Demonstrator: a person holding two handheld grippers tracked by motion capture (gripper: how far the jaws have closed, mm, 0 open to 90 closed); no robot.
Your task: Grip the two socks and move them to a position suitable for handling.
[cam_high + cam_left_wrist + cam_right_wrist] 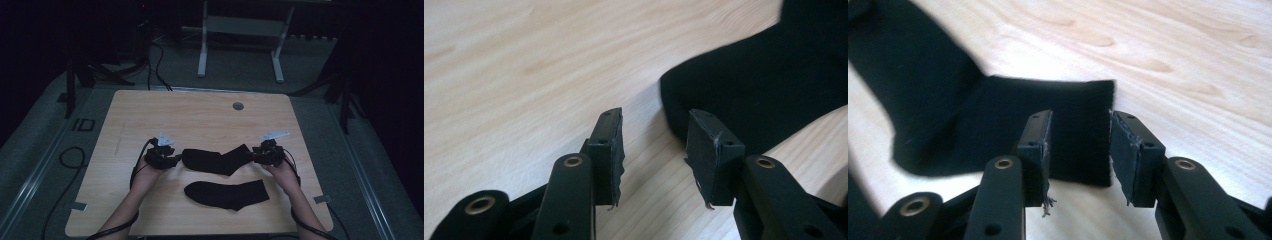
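Two flat black knit socks (pixel 218 160) (pixel 227 194) on pale woodgrain table (pixel 200 120).

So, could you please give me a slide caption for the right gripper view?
Right gripper with open jaws over the cuff edge of a flat black fabric sock on the light wooden table.

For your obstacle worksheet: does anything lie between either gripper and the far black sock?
Nothing visible does. The left gripper is at one end of the far black sock, the right gripper at its cuff, both open.
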